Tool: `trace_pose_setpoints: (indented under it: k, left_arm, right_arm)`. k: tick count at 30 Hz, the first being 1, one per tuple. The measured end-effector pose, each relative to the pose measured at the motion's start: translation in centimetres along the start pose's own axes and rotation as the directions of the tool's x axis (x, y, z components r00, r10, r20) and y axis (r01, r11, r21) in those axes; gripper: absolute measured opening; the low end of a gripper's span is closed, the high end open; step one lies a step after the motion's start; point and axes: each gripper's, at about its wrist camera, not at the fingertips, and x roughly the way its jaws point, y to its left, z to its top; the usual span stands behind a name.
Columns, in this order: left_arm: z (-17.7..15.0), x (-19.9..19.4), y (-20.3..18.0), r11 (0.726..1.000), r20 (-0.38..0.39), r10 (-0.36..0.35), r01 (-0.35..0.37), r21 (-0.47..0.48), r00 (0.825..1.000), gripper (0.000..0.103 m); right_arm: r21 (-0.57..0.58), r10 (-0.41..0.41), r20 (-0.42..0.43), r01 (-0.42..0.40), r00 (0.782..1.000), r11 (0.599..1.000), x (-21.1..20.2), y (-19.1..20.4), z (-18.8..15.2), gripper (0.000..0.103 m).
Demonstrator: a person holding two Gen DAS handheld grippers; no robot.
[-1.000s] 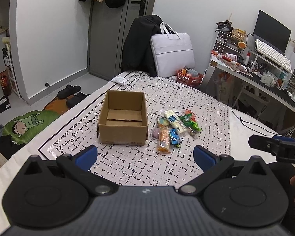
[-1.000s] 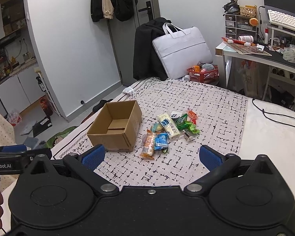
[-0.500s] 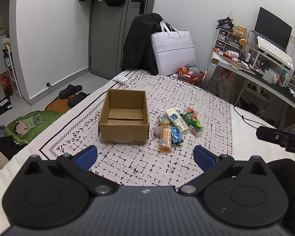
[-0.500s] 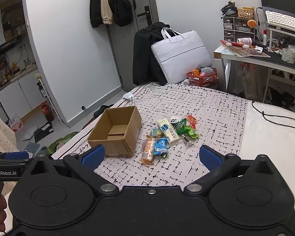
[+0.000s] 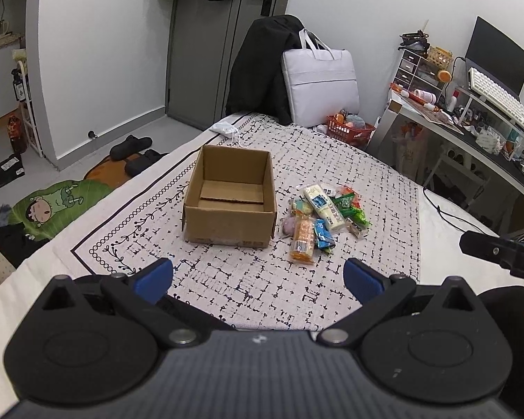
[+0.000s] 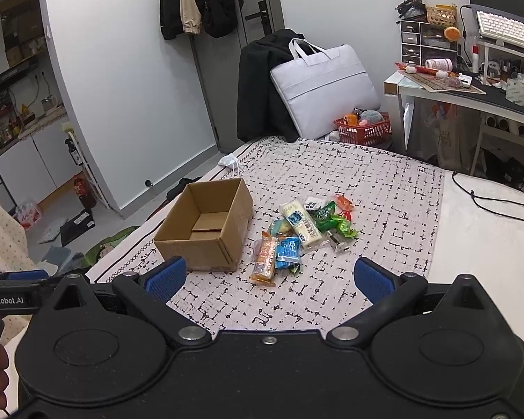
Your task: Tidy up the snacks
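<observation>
Left gripper [image 5: 258, 276] and right gripper [image 6: 267, 277] both gape empty; "GenRobot.AI" shows on the left one; snack packets' [image 6: 298, 232] print unreadable

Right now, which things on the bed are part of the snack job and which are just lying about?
Job: cardboard box, snack pile, left gripper, right gripper.
Lying about: face mask, grey bag, red basket, black jacket.

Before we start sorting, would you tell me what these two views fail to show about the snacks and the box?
- Snack pile: lower packets are covered by upper ones in both views, so no count.
- Wrapper print: too small to read.
- Cardboard box: its near wall hides the front floor strip in both views.
- Right gripper: cut off by the left view's edge.
</observation>
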Motion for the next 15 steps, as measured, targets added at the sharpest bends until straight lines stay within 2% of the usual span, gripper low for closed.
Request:
trace_pose_setpoints:
  k: [15]
  left_arm:
    - [1.8, 1.6, -0.4, 0.999, -0.006, -0.026, 0.026, -0.030, 1.000, 0.103]
  right_arm:
    - [0.016, 0.018, -0.034, -0.017, 0.999, 1.000, 2.1, -0.7, 1.3, 0.103]
